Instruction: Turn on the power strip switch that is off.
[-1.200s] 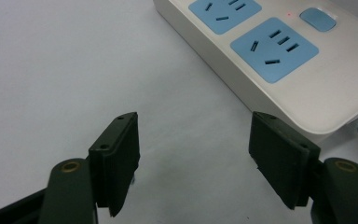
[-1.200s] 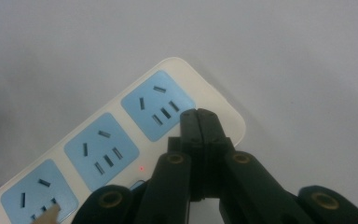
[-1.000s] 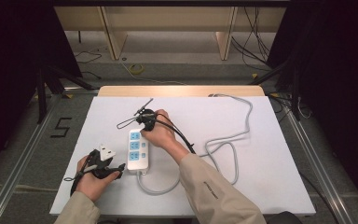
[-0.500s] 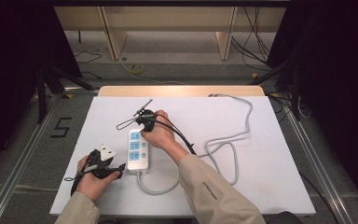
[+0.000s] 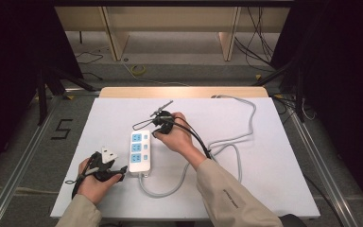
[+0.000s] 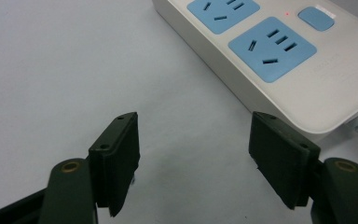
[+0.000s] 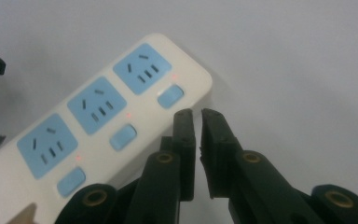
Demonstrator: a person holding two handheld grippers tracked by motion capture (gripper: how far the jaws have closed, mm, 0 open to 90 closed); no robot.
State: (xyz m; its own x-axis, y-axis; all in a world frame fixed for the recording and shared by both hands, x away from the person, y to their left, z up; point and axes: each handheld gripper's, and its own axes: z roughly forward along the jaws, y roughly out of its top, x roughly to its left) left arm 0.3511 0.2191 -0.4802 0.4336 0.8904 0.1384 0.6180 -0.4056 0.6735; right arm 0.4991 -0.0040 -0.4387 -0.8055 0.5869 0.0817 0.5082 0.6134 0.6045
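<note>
The power strip [image 5: 139, 151] lies flat near the middle of the desk [image 5: 274, 179], lengthwise away from me, sockets and rocker switches facing up. Its grey cable [image 5: 246, 137] loops off the near end and runs away to the right. I read that layout as deliberate: with the faces up, each switch can be reached from above, and the cable slack keeps the strip from being tugged.

My right gripper [image 5: 157, 131] sits at the far end of the strip, just beside the end switch [image 7: 170, 96]. Its jaws have just been opening and now stand narrow, with a thin gap and nothing between them. I judge that a slim tip like this suits prodding a rocker rather than gripping. In the right gripper view a small red lamp [image 7: 174, 75] glows by each switch, so the strip looks live.

The right hand arches over the strip's far corner, wrist bent and forearm crossing in from the lower right, with the right gripper [image 7: 198, 116] tilted down at the strip's edge.

My left gripper [image 5: 122, 174] rests low by the near left corner with its jaws wide and empty — in the left gripper view [image 6: 193, 158] one pad stands just beside the strip's end [image 6: 307, 84], apparently ready to steady it
</note>
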